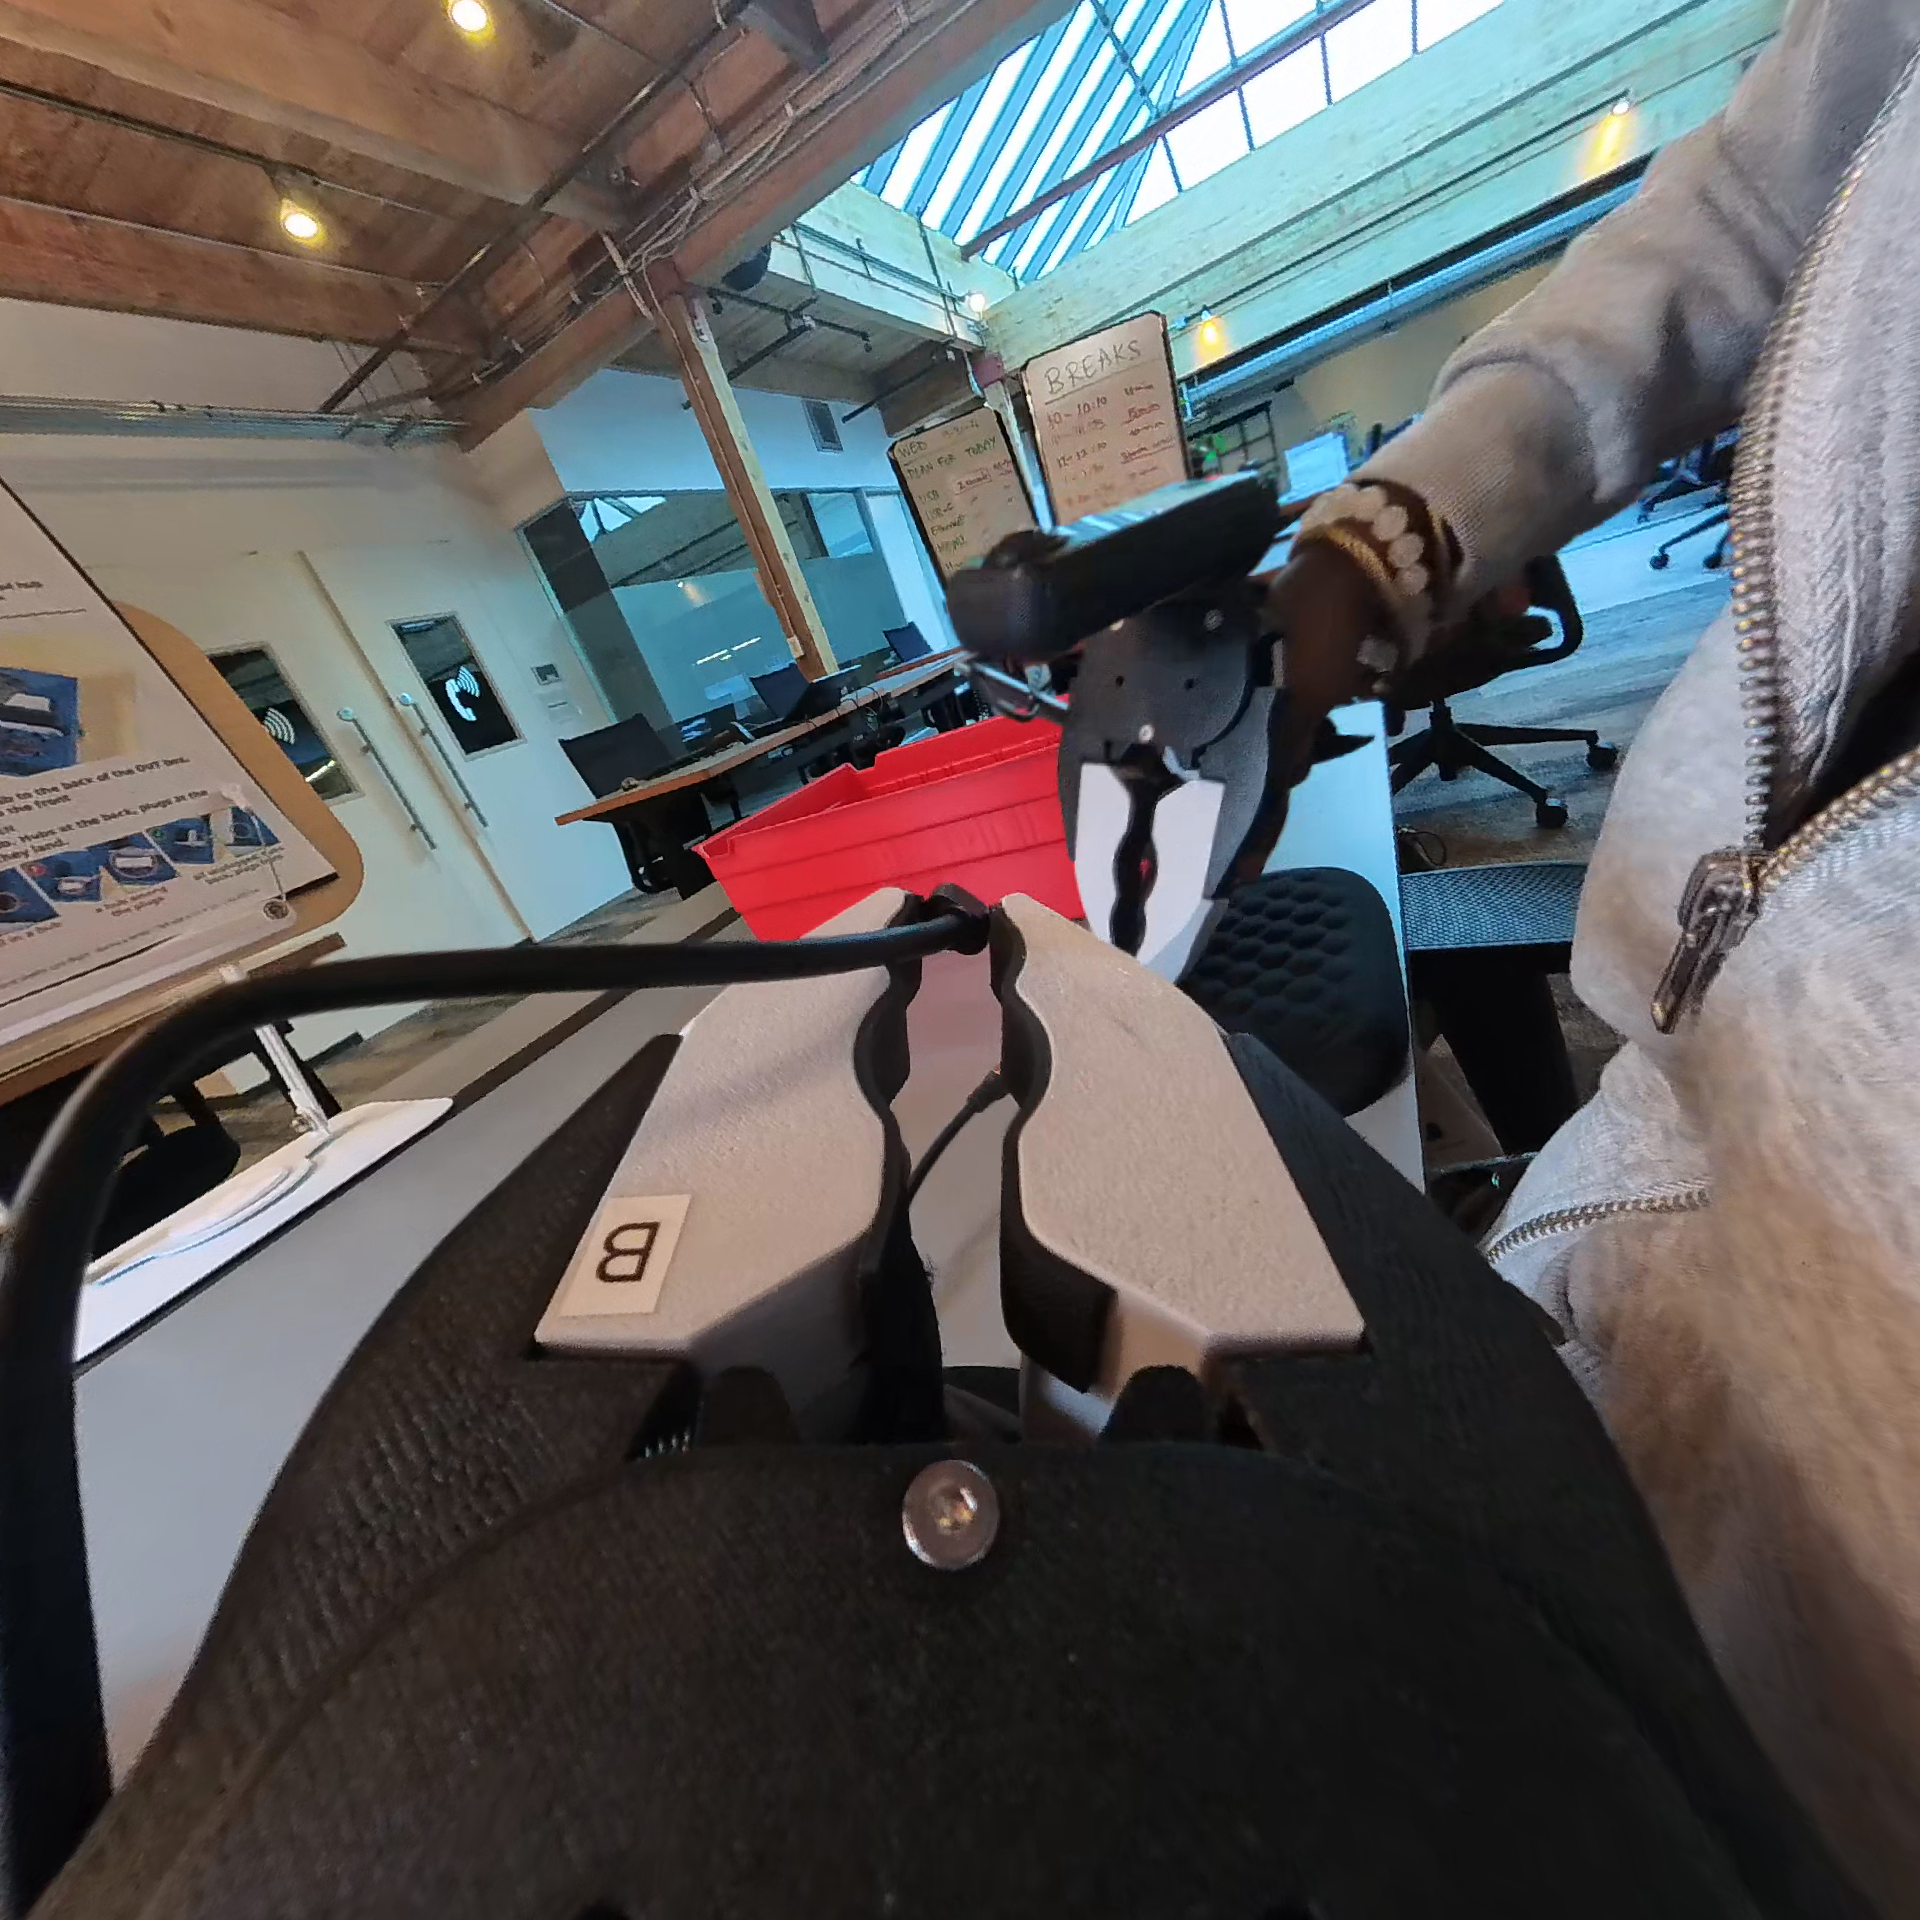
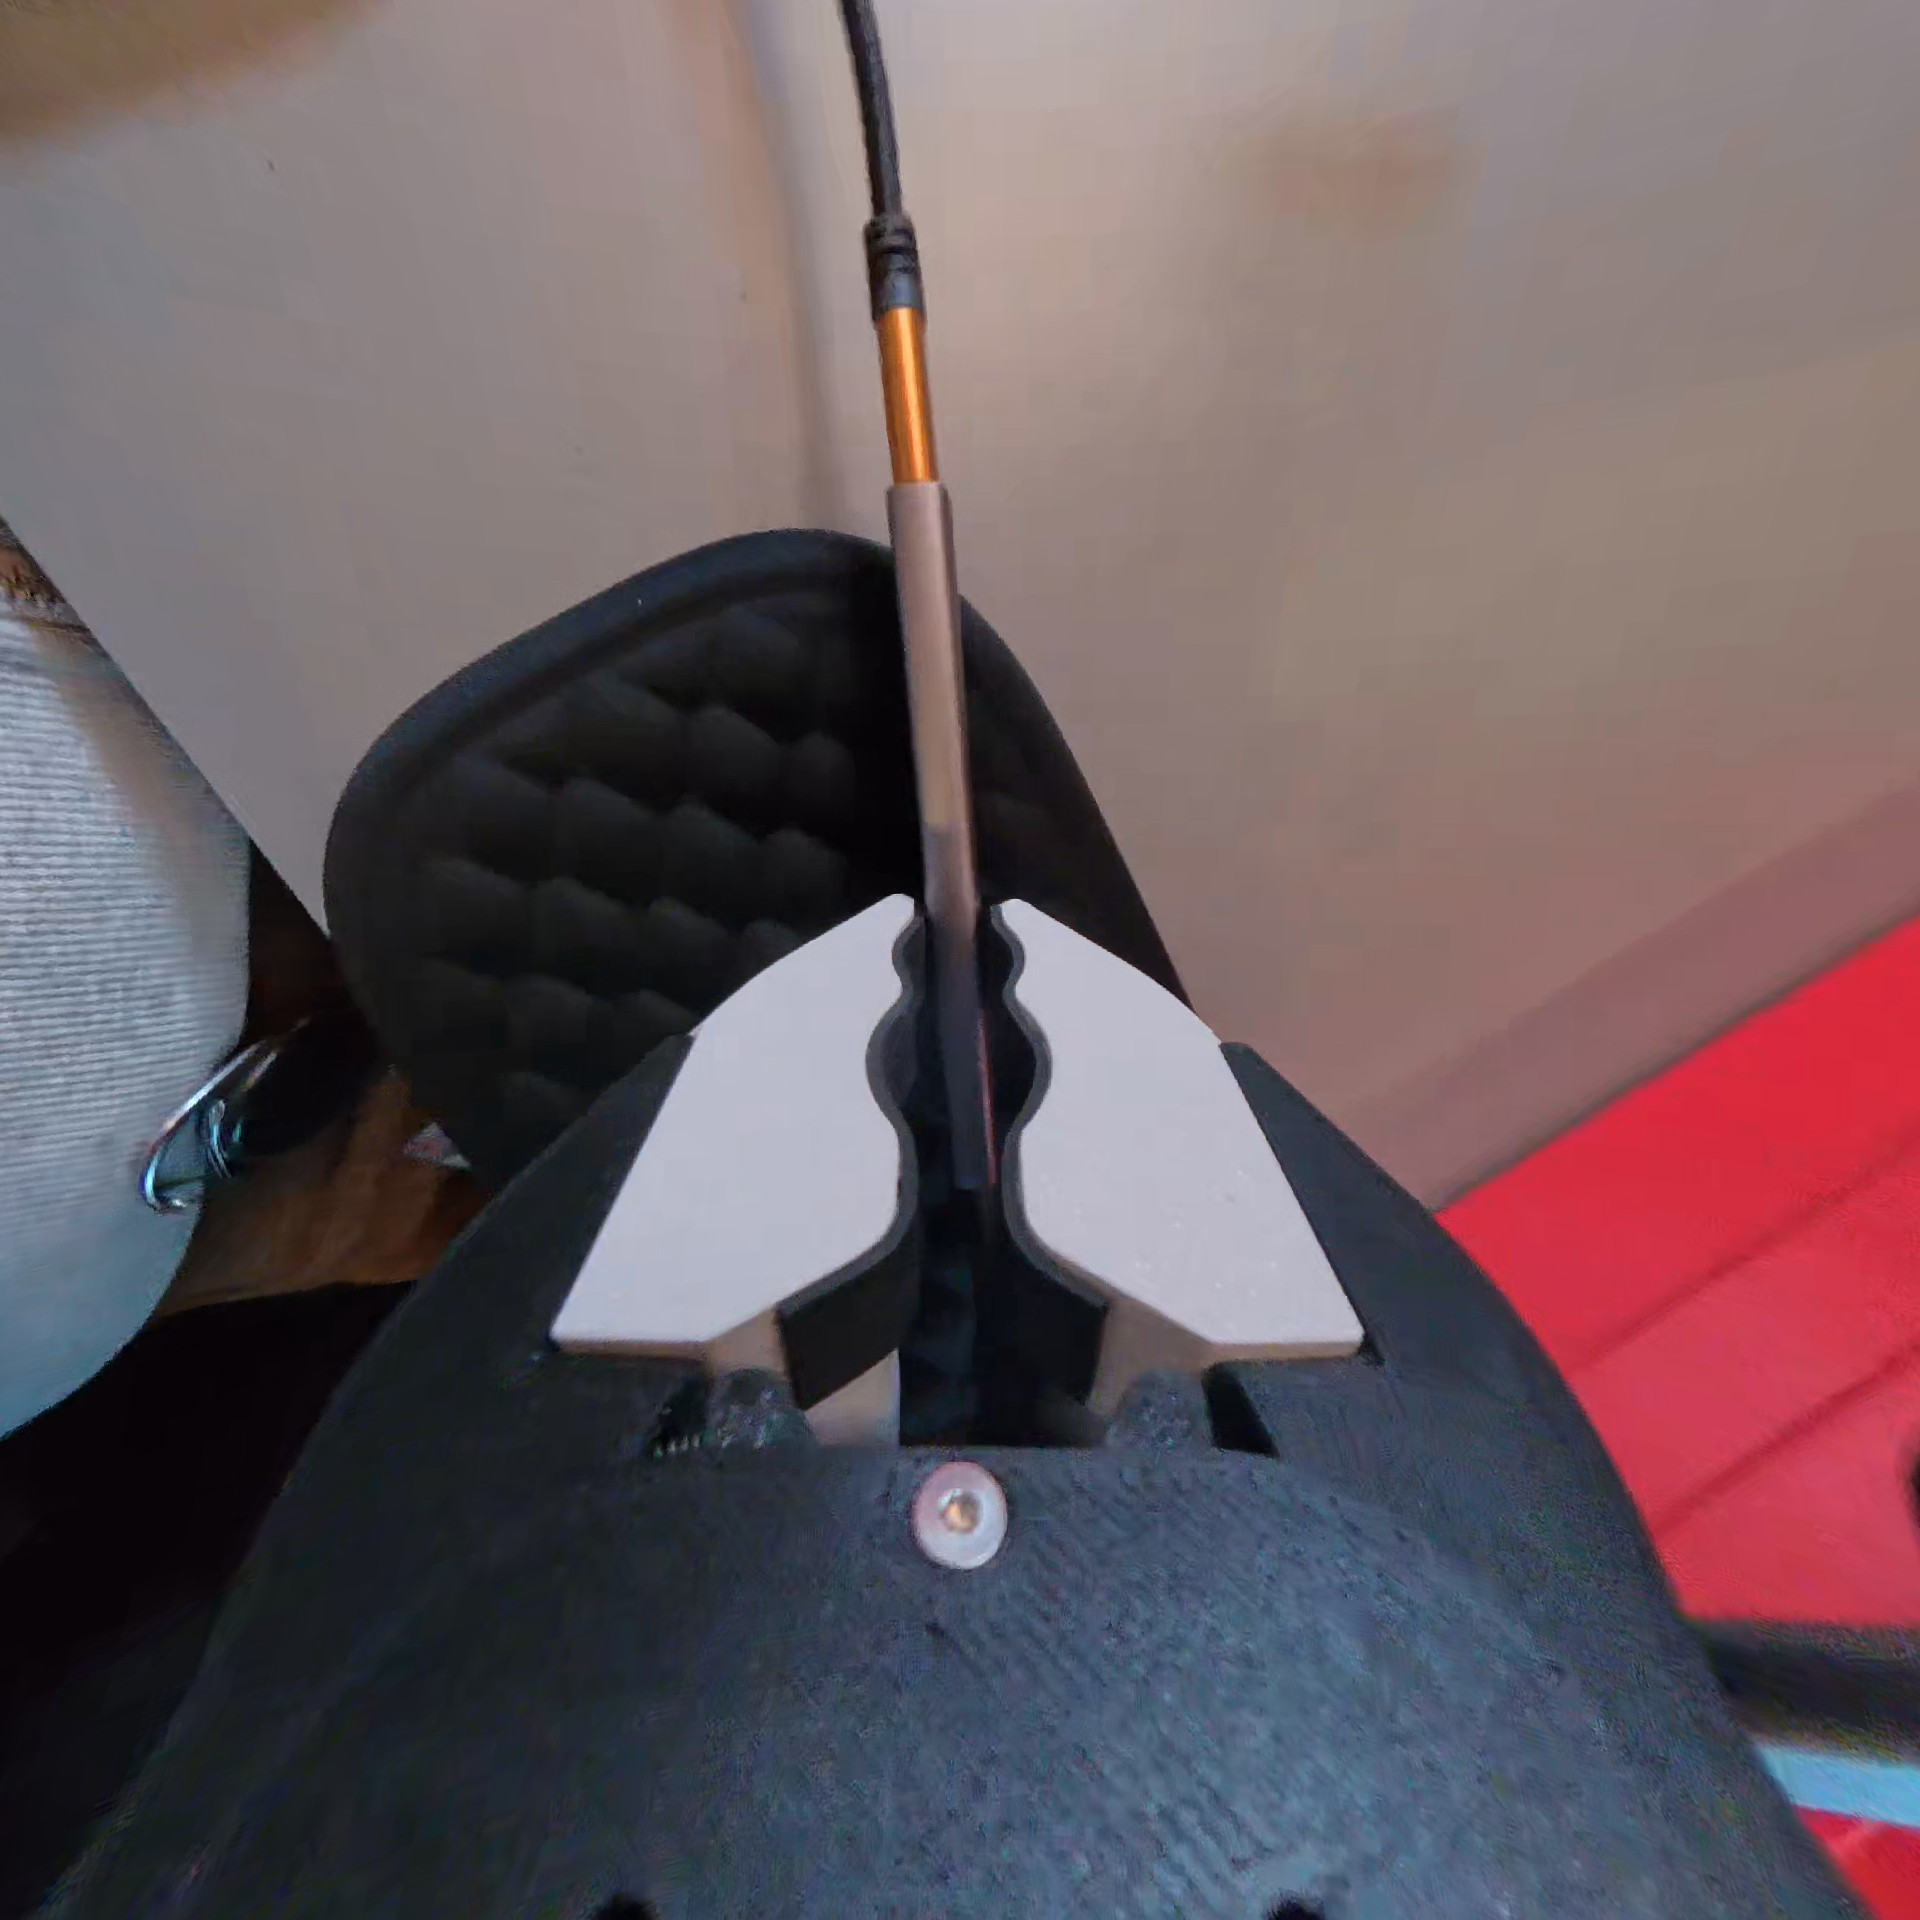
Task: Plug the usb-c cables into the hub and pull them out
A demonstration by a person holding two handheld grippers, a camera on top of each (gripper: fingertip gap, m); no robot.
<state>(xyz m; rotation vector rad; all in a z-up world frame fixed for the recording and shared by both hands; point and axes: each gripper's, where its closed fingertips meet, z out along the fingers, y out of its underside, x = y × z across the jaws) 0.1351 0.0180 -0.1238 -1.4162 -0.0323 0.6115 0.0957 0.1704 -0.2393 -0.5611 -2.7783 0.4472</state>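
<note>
My left gripper (image 1: 951, 920) is shut on a black USB-C cable (image 1: 520, 961), pinched at the fingertips. The cable runs left and curves down past the frame's edge. Its plug end is hidden by the fingers. My right gripper (image 2: 956, 920) is shut on a slim grey hub (image 2: 935, 707) seen edge-on. The hub sticks out forward, with an orange collar (image 2: 906, 384) and a black braided lead (image 2: 871, 125) at its far end. In the left wrist view the right gripper (image 1: 1138, 914) hangs fingers-down just beyond and right of my left fingertips, held by a hand.
A red bin (image 1: 883, 831) stands behind both grippers, also at the right wrist view's right edge (image 2: 1714, 1247). A black honeycomb-textured pad (image 2: 623, 831) lies on the white table (image 2: 1351, 520). An instruction board (image 1: 125, 810) stands left. A person's grey zipped jacket (image 1: 1766, 935) fills the right.
</note>
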